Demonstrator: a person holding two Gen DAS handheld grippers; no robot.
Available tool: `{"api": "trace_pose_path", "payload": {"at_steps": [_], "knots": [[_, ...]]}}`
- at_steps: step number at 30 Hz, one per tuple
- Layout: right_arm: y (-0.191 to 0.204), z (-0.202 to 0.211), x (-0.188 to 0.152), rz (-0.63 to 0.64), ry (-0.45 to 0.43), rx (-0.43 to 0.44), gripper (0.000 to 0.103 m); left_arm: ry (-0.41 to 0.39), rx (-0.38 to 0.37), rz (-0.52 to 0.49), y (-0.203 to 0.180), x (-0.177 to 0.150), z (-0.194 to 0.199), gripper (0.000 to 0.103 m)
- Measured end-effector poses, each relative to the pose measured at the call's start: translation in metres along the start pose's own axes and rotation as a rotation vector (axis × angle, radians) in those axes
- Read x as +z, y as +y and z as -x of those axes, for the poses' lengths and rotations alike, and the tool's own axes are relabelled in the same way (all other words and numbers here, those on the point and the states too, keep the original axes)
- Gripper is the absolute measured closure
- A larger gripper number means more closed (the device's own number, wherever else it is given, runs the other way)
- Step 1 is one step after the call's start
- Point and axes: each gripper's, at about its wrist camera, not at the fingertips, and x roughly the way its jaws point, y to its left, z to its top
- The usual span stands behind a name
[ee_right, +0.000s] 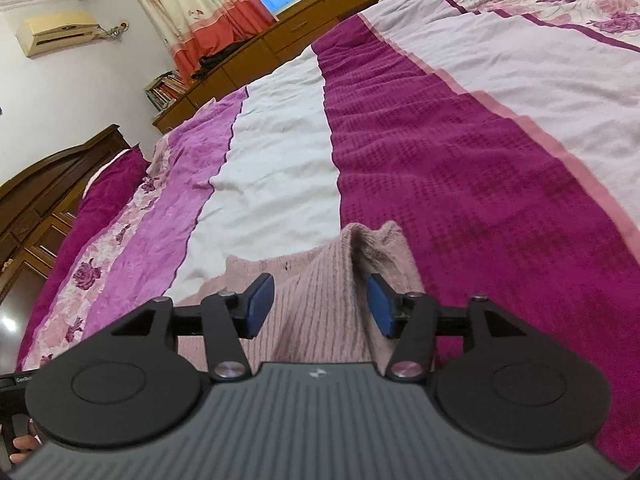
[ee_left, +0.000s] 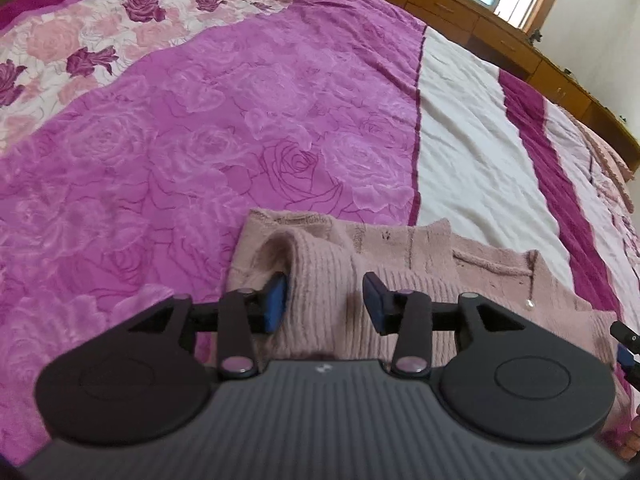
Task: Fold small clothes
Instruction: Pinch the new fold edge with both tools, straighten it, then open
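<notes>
A small pale pink ribbed knit garment (ee_left: 404, 276) lies on the bed, with a small pearl button near its right side. My left gripper (ee_left: 325, 300) is open, its blue pads on either side of a raised ribbed fold of the garment's left part. In the right wrist view the same garment (ee_right: 312, 304) lies under my right gripper (ee_right: 320, 306), which is open, its pads (ee_right: 382, 306) astride a ribbed ridge at the garment's right corner. Neither pad pair is pressed onto the cloth.
The bed is covered by a purple rose-print blanket (ee_left: 200, 140) and a white and magenta striped cover (ee_right: 460, 168). Wooden cabinets (ee_left: 460, 12) run along the far side under a window. A dark wooden headboard (ee_right: 44, 184) and an air conditioner (ee_right: 56, 30) show at left.
</notes>
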Motion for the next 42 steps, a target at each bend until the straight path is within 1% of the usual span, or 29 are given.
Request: {"api": "trace_pose_path", "payload": {"at_steps": [5, 8, 10, 11, 12, 13, 14, 15, 16, 19, 24, 28, 31, 33, 34, 35, 36, 37, 38, 39, 40, 41, 42], "knots": [[0.001, 0.014, -0.005, 0.040, 0.044, 0.010, 0.043, 0.036, -0.046, 0.002, 0.005, -0.009, 0.006, 0.059], [0.004, 0.014, -0.008, 0.069, 0.067, 0.007, 0.043, 0.026, -0.058, -0.005, 0.007, -0.014, 0.004, 0.060], [0.004, 0.011, -0.009, 0.070, 0.072, 0.003, 0.044, 0.026, -0.072, 0.010, 0.009, -0.015, -0.001, 0.061], [0.004, 0.009, -0.009, 0.068, 0.078, 0.005, 0.046, 0.028, -0.086, 0.019, 0.011, -0.014, -0.003, 0.067], [0.004, 0.008, -0.009, 0.064, 0.083, 0.007, 0.056, 0.026, -0.100, 0.021, 0.012, -0.014, -0.005, 0.077], [0.004, 0.006, -0.008, 0.062, 0.087, 0.007, 0.063, 0.032, -0.112, 0.015, 0.011, -0.013, -0.006, 0.090], [0.005, 0.005, -0.007, 0.067, 0.088, 0.013, 0.079, 0.031, -0.113, 0.006, 0.009, -0.013, -0.006, 0.089], [0.006, 0.005, -0.006, 0.067, 0.090, 0.028, 0.084, 0.019, -0.115, -0.006, 0.007, -0.012, -0.005, 0.089], [0.006, 0.005, -0.004, 0.060, 0.086, 0.039, 0.086, 0.001, -0.117, -0.026, 0.005, -0.010, -0.003, 0.089], [0.008, 0.005, 0.004, 0.036, 0.052, 0.063, 0.087, -0.047, -0.121, -0.041, 0.000, -0.001, 0.001, 0.089], [0.011, -0.009, 0.025, 0.002, -0.003, 0.055, 0.088, -0.092, -0.081, -0.012, -0.004, 0.024, -0.007, 0.090], [0.016, -0.028, 0.038, -0.015, -0.020, 0.039, 0.088, -0.087, -0.046, 0.025, -0.003, 0.037, -0.024, 0.090], [0.021, -0.043, 0.040, -0.006, -0.011, 0.025, 0.088, -0.068, -0.016, 0.032, -0.004, 0.040, -0.040, 0.090], [0.022, -0.053, 0.040, -0.016, -0.007, 0.001, 0.086, -0.060, 0.010, 0.015, -0.005, 0.040, -0.048, 0.088], [0.022, -0.057, 0.040, -0.018, -0.013, -0.010, 0.082, -0.056, 0.020, 0.005, -0.006, 0.040, -0.052, 0.087], [0.022, -0.060, 0.040, -0.017, -0.015, -0.019, 0.073, -0.053, 0.030, -0.001, -0.006, 0.039, -0.054, 0.087], [0.022, -0.062, 0.040, -0.017, -0.020, -0.036, 0.062, -0.047, 0.030, -0.006, -0.006, 0.039, -0.056, 0.085], [0.021, -0.064, 0.040, -0.018, -0.030, -0.048, 0.056, -0.043, 0.030, -0.011, -0.006, 0.039, -0.057, 0.079], [0.020, -0.064, 0.040, -0.021, -0.040, -0.047, 0.045, -0.044, 0.037, -0.016, -0.005, 0.040, -0.056, 0.071], [0.019, -0.063, 0.040, -0.023, -0.048, -0.046, 0.038, -0.048, 0.046, -0.022, -0.005, 0.040, -0.055, 0.067], [0.018, -0.062, 0.041, -0.022, -0.054, -0.046, 0.036, -0.056, 0.053, -0.031, -0.004, 0.041, -0.053, 0.061], [0.017, -0.061, 0.041, -0.017, -0.058, -0.044, 0.036, -0.066, 0.057, -0.038, -0.003, 0.041, -0.050, 0.057], [0.016, -0.059, 0.041, -0.011, -0.059, -0.041, 0.035, -0.071, 0.061, -0.041, -0.003, 0.042, -0.049, 0.057]]}}
